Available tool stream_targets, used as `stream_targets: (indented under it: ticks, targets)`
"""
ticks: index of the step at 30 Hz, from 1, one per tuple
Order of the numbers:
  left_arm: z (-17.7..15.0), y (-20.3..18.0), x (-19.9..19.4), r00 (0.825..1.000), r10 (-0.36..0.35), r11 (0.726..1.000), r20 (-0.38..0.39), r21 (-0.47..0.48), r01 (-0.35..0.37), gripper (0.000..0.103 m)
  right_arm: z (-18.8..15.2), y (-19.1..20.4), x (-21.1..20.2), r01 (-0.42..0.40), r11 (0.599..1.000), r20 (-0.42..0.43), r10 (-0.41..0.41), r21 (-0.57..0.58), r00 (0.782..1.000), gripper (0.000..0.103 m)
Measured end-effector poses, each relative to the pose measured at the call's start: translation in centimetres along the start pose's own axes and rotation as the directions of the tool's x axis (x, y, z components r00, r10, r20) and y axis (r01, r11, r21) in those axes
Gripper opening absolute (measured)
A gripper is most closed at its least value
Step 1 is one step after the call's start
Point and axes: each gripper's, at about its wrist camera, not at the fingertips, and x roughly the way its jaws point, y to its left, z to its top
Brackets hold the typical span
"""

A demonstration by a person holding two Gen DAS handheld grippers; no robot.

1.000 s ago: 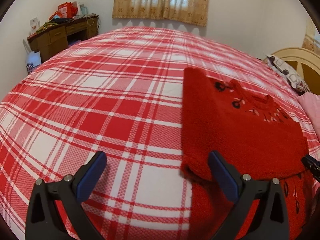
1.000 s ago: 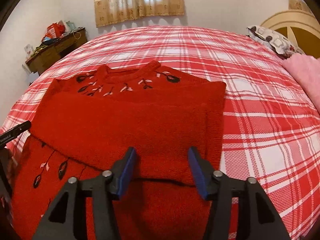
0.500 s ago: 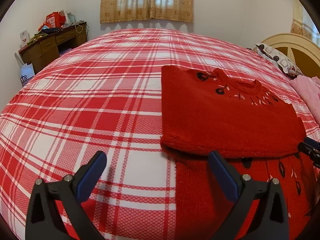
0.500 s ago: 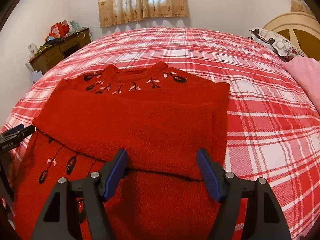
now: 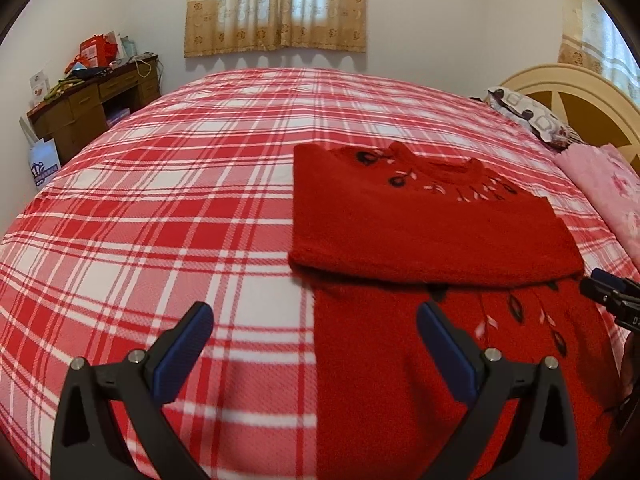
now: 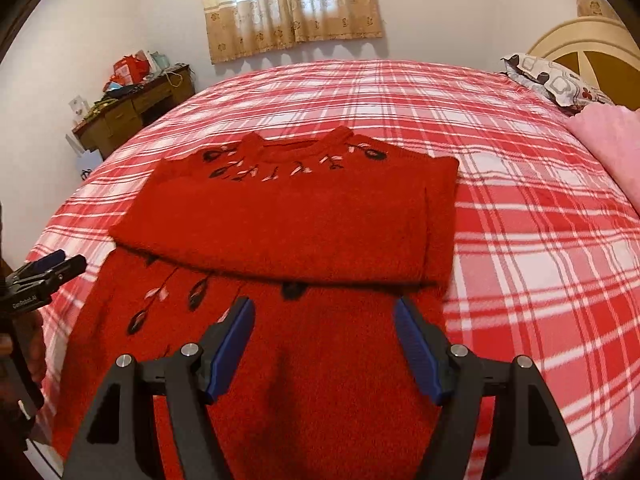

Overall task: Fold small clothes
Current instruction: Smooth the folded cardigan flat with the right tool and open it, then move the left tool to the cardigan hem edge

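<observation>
A small red knit sweater (image 5: 420,232) with black and white leaf embroidery lies flat on the plaid bed, collar away from me. Its sleeves are folded across the chest as a band (image 6: 280,224). The lower body of the sweater (image 6: 304,360) lies nearest me. My left gripper (image 5: 314,336) is open and empty, hovering over the sweater's lower left edge. My right gripper (image 6: 324,332) is open and empty above the sweater's lower part. Each gripper's tip shows at the edge of the other's view: the right one (image 5: 612,300) and the left one (image 6: 44,272).
The red and white plaid bedspread (image 5: 160,208) covers the whole bed. A pink cloth (image 5: 608,196) and a patterned pillow (image 6: 556,84) lie by the headboard (image 5: 576,92) at the right. A cluttered wooden desk (image 5: 92,100) stands by the far left wall.
Both grippers have drawn back toward me and risen, so more of the sweater's lower part shows. The right gripper's jaws have opened wider. The sweater has not moved.
</observation>
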Motion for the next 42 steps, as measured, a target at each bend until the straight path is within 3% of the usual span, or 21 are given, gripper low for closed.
stream_targets:
  ticks: [14, 25, 38, 42]
  targets:
    - [-3.8, -1.8, -4.1, 0.996, -0.075, 0.996, -0.039, 0.045, 0.077, 0.103, -5.5, 0.6, -3.9, -0.042, 0.999, -0.038, 0.043, 0.019, 0.998, 0.072]
    - [-7.2, -2.5, -6.1, 0.993, -0.087, 0.992, -0.08, 0.09, 0.094, 0.103, -9.2, 1.7, -6.5, -0.075, 0.997, -0.051, 0.076, 0.019, 0.996, 0.073]
    - [-11.4, -0.3, -8.4, 0.98, -0.108, 0.991, -0.168, 0.055, 0.119, 0.102, -12.7, 3.1, -8.3, -0.102, 0.995, -0.031, 0.102, 0.014, 0.994, 0.073]
    - [-12.6, 0.7, -9.1, 0.971, -0.143, 0.989, -0.193, -0.001, 0.145, 0.092, -13.1, 3.5, -8.4, -0.11, 0.994, -0.029, 0.11, 0.012, 0.993, 0.073]
